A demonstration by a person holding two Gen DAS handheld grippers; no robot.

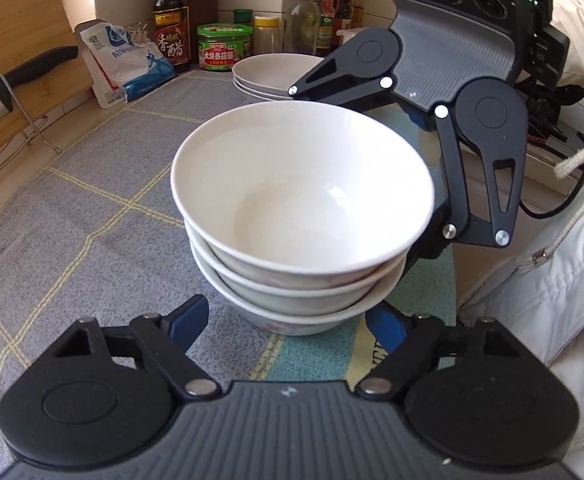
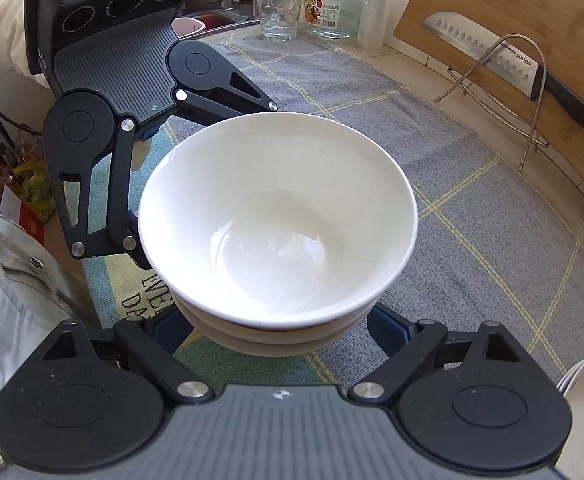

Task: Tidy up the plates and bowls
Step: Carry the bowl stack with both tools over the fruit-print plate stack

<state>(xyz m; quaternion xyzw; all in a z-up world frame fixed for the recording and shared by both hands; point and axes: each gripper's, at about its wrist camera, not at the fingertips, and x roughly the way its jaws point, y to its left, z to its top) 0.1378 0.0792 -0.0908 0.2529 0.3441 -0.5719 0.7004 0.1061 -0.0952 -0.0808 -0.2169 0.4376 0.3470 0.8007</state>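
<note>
While both arms tilt steeply down from opposite sides, the left gripper (image 1: 286, 316) clamps the stack of three white ceramic bowls (image 1: 299, 200) on the grey checked cloth (image 1: 92, 200). The right gripper (image 2: 278, 324) straddles the stack, and I cannot tell whether it grips.

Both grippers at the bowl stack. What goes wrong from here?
1. Left gripper seems to clamp only the bottom bowl; the two bowls above sit loose, so a tilted lift may slide them off.
2. Right gripper flanks the same stack from the opposite side; uneven pulls could tip it onto the cloth.
</note>
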